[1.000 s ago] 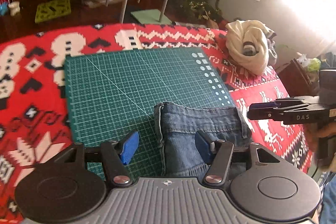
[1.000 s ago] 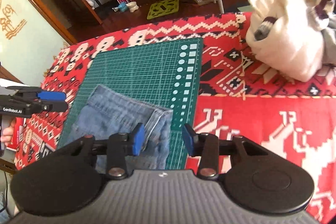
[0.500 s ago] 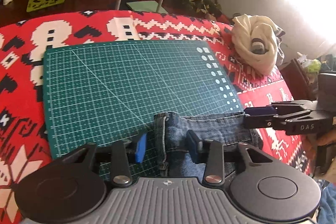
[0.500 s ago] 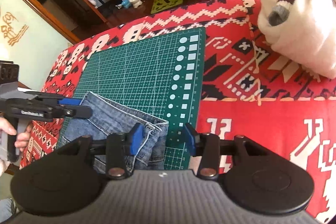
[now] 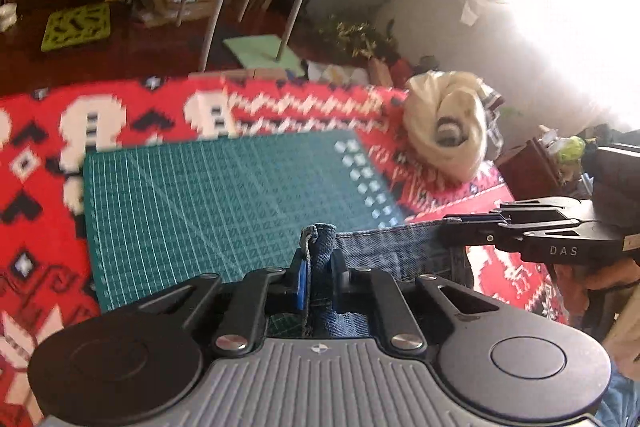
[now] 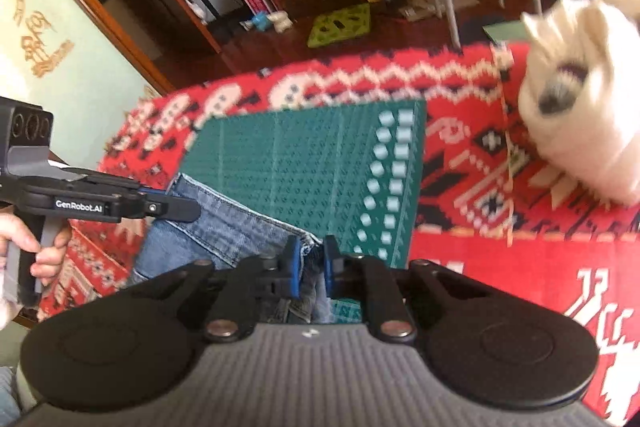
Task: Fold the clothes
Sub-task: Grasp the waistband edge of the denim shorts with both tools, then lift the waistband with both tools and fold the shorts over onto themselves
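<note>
Both grippers clamped on jeans edge
Left gripper (image 5: 318,277) and right gripper (image 6: 311,267) pinch jeans (image 6: 224,231), lower centre, over mat (image 5: 224,195). Likely mid-fold; next: carry edge evenly.

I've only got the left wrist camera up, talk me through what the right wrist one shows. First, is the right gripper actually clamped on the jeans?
Observer: Yes. The right gripper is shut on a corner of the jeans, with denim bunched between its blue pads.
Operator: Which side of the green mat is that corner on?
Observer: Close to the mat's edge that has the white squares.
Operator: How does my left gripper look from there?
Observer: The left gripper reaches in from the side, its tips over the opposite corner of the jeans; a hand holds its handle.
</note>
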Available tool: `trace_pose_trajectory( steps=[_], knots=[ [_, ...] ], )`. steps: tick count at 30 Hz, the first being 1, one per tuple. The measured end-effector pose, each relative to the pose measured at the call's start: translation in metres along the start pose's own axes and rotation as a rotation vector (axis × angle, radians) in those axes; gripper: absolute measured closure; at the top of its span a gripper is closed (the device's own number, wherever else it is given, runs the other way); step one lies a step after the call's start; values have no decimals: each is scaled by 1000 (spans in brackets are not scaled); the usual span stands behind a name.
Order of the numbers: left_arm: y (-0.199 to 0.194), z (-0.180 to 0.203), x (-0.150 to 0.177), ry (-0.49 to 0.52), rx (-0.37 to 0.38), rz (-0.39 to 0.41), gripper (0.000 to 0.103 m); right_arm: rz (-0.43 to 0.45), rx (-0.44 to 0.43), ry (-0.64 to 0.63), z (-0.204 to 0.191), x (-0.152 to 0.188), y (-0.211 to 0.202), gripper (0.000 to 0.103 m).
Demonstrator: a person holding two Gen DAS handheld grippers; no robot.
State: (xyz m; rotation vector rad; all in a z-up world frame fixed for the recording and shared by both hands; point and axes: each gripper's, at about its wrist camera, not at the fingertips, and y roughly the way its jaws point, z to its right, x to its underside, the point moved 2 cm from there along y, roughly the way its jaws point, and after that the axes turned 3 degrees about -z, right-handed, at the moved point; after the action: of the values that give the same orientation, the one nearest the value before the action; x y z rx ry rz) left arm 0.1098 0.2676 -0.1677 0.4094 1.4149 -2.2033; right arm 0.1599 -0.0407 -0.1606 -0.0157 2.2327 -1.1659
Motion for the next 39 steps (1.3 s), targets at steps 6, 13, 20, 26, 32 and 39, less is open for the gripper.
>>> trace_pose_trajectory(
  steps=[6,13,20,26,32,39],
  knots=[
    [-11,5,-19,36,-47,41,92,30,15,-30,-17,-25,-13,92],
    [-5,-7,-50,-7,-88,89,93,72,48,-13,-16,-52,-10,92],
    [3,-16,-39,-28,-156,44,79,34,69,7,-5,-60,4,90],
    [-39,-24,-3,-85,-103,41,67,24,78,13,0,-34,-12,82],
    [-83,-1,72,-45,-87,-3,62,-15,65,4,-24,28,-59,74],
    [-104,67,174,297,-158,-33,62,-20,133,-224,-89,136,-92,74]
  ],
)
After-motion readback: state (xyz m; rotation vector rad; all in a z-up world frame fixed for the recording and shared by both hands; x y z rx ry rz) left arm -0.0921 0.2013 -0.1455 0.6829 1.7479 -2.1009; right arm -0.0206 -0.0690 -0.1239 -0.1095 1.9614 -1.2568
